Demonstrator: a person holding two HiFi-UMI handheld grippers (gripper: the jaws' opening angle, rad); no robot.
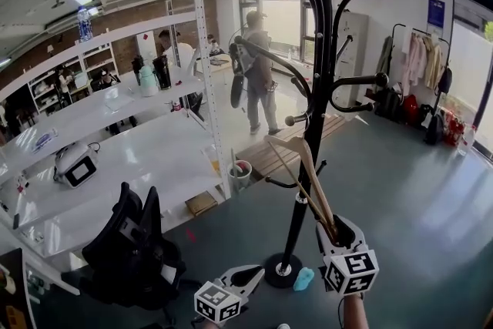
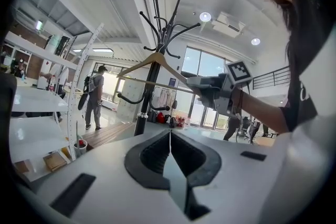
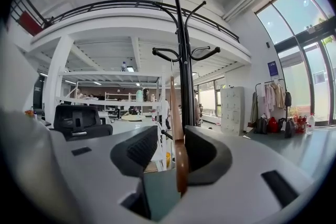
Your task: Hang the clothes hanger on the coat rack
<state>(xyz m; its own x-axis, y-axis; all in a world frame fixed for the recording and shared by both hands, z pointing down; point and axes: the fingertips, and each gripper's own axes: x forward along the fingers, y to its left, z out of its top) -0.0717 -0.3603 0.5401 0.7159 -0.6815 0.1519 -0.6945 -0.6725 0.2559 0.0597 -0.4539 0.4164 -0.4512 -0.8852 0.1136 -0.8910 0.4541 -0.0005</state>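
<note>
As two claws (image 1: 250, 272) (image 1: 336, 227) hover: one hanger (image 1: 310, 175), one coat rack (image 1: 324, 50).

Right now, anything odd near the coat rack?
Nothing damaged or spilled. The light wooden clothes hanger is at the black metal coat rack, one end between the right claw's open jaws. A small turquoise object lies by its base.

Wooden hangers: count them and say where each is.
1. The wooden hanger is at the coat rack, one end between the right gripper's open jaws. Others may hide on the far garment rail.
</note>
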